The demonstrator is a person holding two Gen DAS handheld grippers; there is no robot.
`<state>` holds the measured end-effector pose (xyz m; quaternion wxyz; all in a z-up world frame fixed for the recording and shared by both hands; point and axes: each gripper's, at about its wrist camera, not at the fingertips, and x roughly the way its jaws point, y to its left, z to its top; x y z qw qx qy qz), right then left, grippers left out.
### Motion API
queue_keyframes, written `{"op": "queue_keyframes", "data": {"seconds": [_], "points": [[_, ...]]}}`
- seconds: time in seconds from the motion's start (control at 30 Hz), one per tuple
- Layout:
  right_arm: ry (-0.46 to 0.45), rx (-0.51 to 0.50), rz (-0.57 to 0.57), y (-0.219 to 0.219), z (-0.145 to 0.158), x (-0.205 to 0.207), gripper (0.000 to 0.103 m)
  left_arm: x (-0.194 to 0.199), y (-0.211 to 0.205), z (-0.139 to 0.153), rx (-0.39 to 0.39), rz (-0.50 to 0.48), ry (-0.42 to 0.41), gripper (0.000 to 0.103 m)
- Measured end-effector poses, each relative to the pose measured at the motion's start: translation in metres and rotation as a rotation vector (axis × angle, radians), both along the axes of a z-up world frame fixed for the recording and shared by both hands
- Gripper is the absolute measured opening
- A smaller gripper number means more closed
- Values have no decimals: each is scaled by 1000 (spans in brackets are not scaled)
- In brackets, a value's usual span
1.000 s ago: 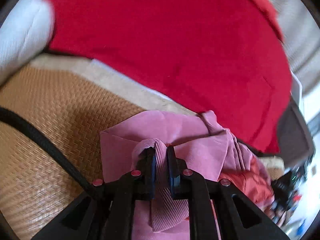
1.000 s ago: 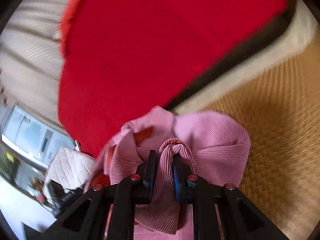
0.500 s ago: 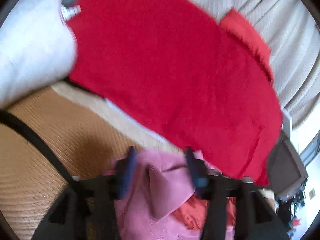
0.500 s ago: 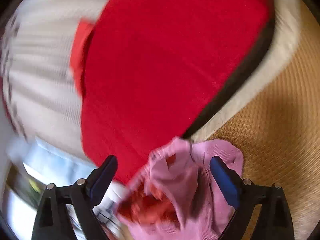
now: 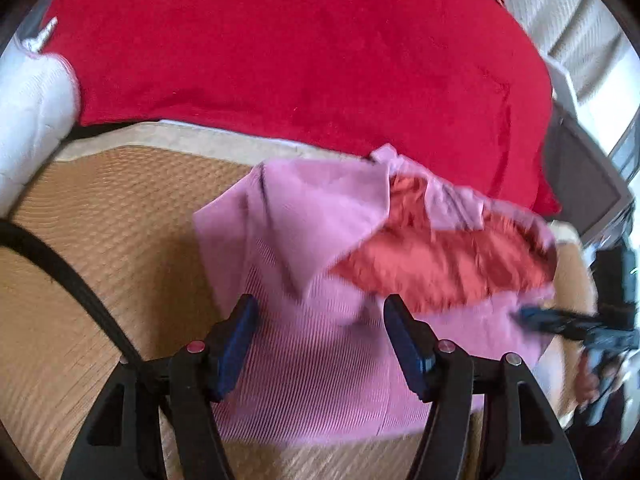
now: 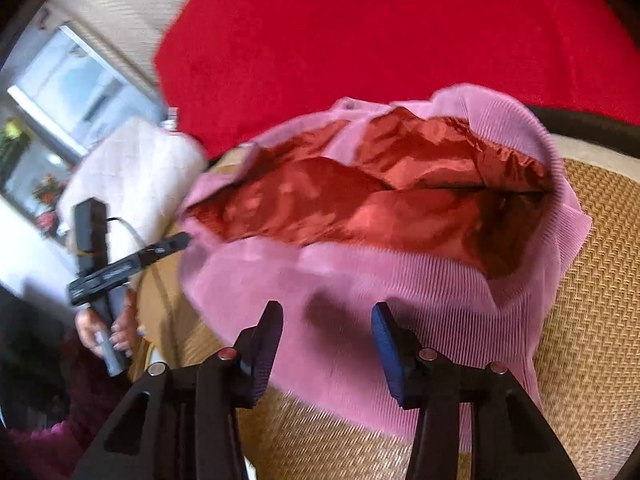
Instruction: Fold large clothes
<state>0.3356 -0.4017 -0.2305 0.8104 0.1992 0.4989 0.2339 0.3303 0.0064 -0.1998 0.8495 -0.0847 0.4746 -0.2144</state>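
Observation:
A pink ribbed garment with a shiny orange-red lining lies folded on a woven straw mat. My left gripper is open and empty just above its near part. In the right wrist view the same pink garment shows its lining across the top. My right gripper is open and empty above the garment's near edge. The left gripper also shows at the garment's left side in the right wrist view, held by a hand.
A big red blanket covers the surface behind the mat, also in the right wrist view. A white pillow lies at the left. A black cable crosses the mat. A white quilted cushion and a window are at the left.
Both grippers were shut on bunched folds of the pink garment one second ago. Both opened and let it drop onto the mat, where it now lies flatter with the lining showing.

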Motion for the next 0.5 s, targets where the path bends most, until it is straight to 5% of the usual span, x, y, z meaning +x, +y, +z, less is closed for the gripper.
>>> {"op": "queue_keyframes", "data": {"seconds": [0.13,0.23,0.4,0.5], "points": [[-12,-30,-78,1,-6,31,49,39,-5,3,-126,45,-32,66],[-81,48,-187,-17,-3,51,49,66,-3,3,-188,127,-40,65],[-275,297,-454,-73,6,59,50,78,13,21,-295,260,-170,65],[-279,254,-478,-86,4,57,52,68,22,36,-321,319,-265,65]]}}
